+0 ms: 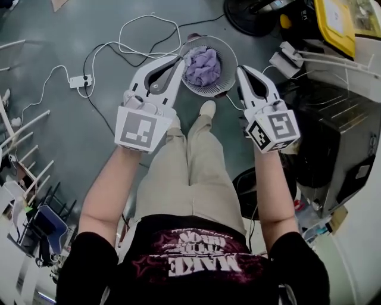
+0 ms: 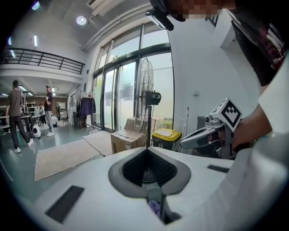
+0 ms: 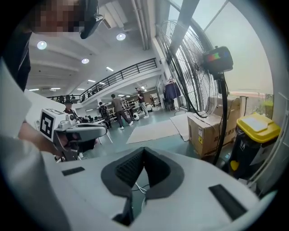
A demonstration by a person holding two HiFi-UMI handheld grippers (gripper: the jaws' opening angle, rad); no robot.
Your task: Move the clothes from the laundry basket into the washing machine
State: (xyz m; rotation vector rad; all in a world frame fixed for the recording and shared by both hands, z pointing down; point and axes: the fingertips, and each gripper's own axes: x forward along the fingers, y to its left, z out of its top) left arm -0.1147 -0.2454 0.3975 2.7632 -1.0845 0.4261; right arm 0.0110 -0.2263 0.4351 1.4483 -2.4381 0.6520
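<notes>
In the head view a round white laundry basket (image 1: 218, 50) stands on the floor ahead of my feet, holding a bundle of purple clothes (image 1: 202, 65). My left gripper (image 1: 180, 61) hangs over the basket's left rim, jaws shut and empty. My right gripper (image 1: 240, 69) hangs just off the basket's right rim, also shut and empty. In the left gripper view a bit of the purple clothes (image 2: 155, 207) shows below the closed jaws, and the right gripper (image 2: 212, 133) is at the right. The right gripper view shows the left gripper (image 3: 74, 131) at the left. A dark and steel-grey machine (image 1: 336, 137) stands at the right.
White cables and a power strip (image 1: 80, 80) lie on the floor left of the basket. A standing fan's base (image 1: 250, 15) and a yellow-lidded bin (image 1: 336, 21) are beyond it. Chairs (image 1: 36, 220) crowd the left. A cardboard box (image 2: 128, 140) sits by the fan (image 2: 145, 90).
</notes>
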